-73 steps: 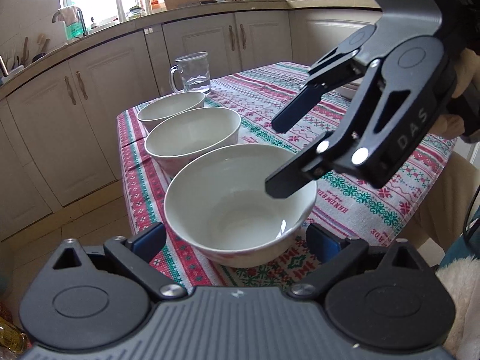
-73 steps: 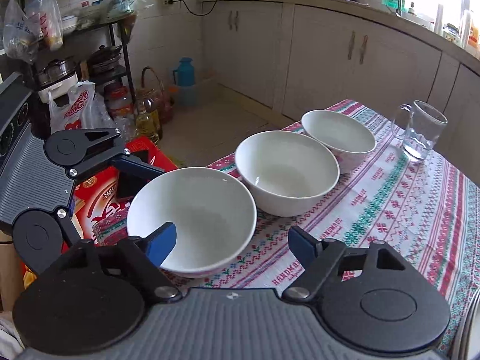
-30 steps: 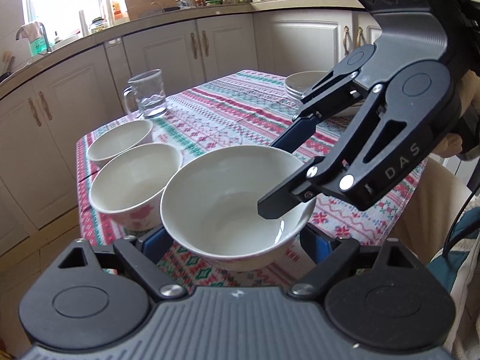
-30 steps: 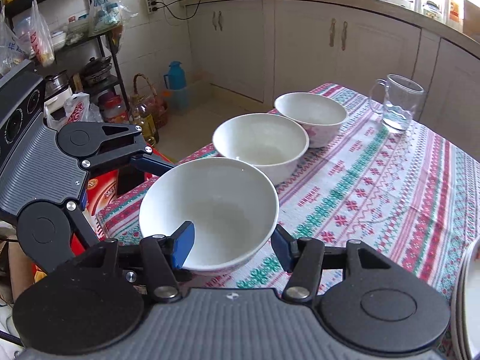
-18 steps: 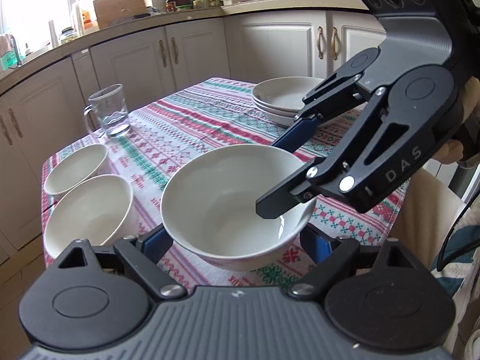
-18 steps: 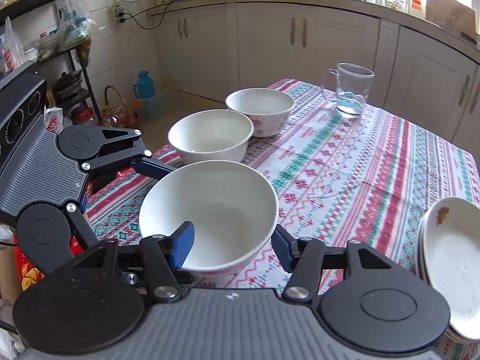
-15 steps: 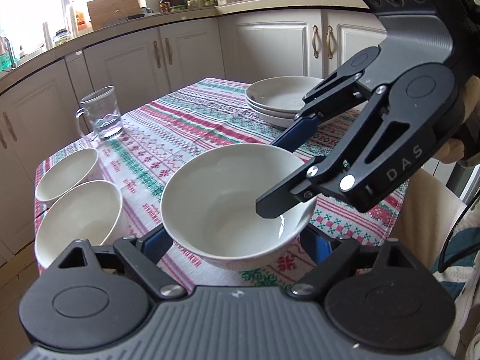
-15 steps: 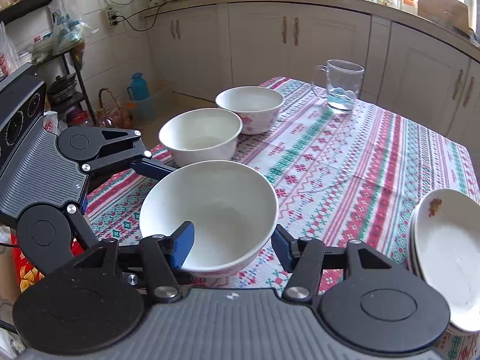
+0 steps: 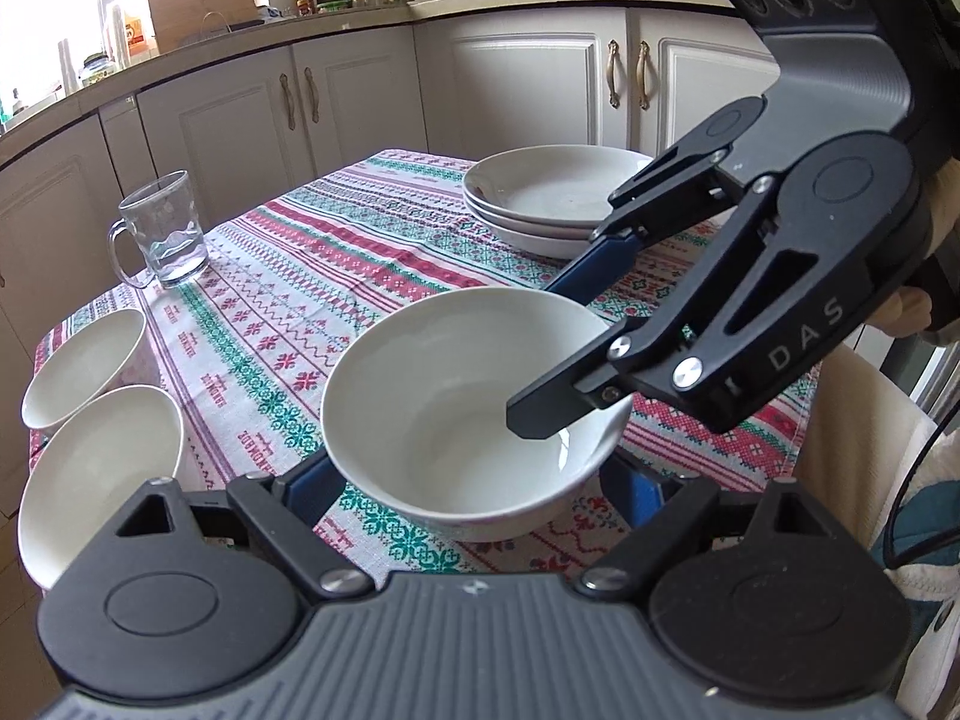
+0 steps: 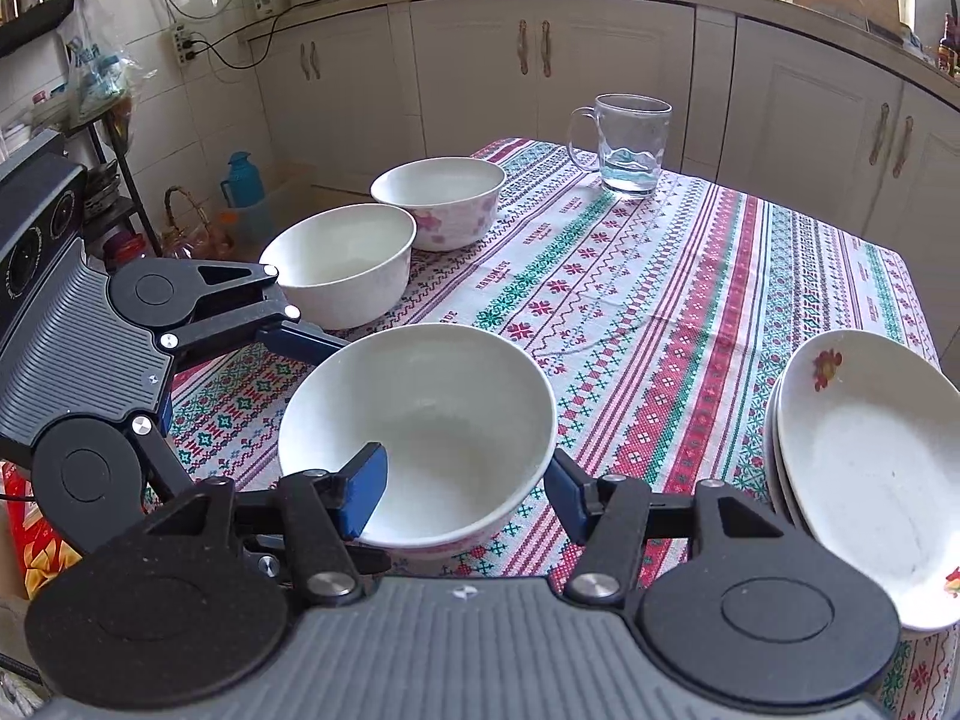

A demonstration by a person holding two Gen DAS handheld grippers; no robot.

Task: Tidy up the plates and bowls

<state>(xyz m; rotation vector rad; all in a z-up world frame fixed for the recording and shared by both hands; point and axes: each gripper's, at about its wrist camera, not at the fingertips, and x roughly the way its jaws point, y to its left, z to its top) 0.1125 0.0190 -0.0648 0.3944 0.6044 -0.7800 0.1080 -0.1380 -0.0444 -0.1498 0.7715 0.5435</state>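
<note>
Where the left wrist view looks forward, a plain white bowl (image 9: 456, 420) is seen between the left gripper (image 9: 474, 483) fingers, spread wide beside its walls; contact cannot be told. The right gripper (image 9: 558, 348) is clamped on its rim at 3 o'clock. Stacked plates (image 9: 552, 198) lie at 1 o'clock.

From the right wrist, a glossy, empty interior is noted; two more bowls (image 10: 342, 264) stand at 11 o'clock on the tablecloth (image 10: 660, 276).

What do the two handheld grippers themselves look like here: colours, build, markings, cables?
Both match: black linkage arms with silver screws, blue finger pads, round black discs over a ribbed grey base. The right gripper bears "DAS" lettering, a grey housing with round ports and a green light. The left gripper shows a ribbed grey body. A thin black cable hangs at the right edge.
</note>
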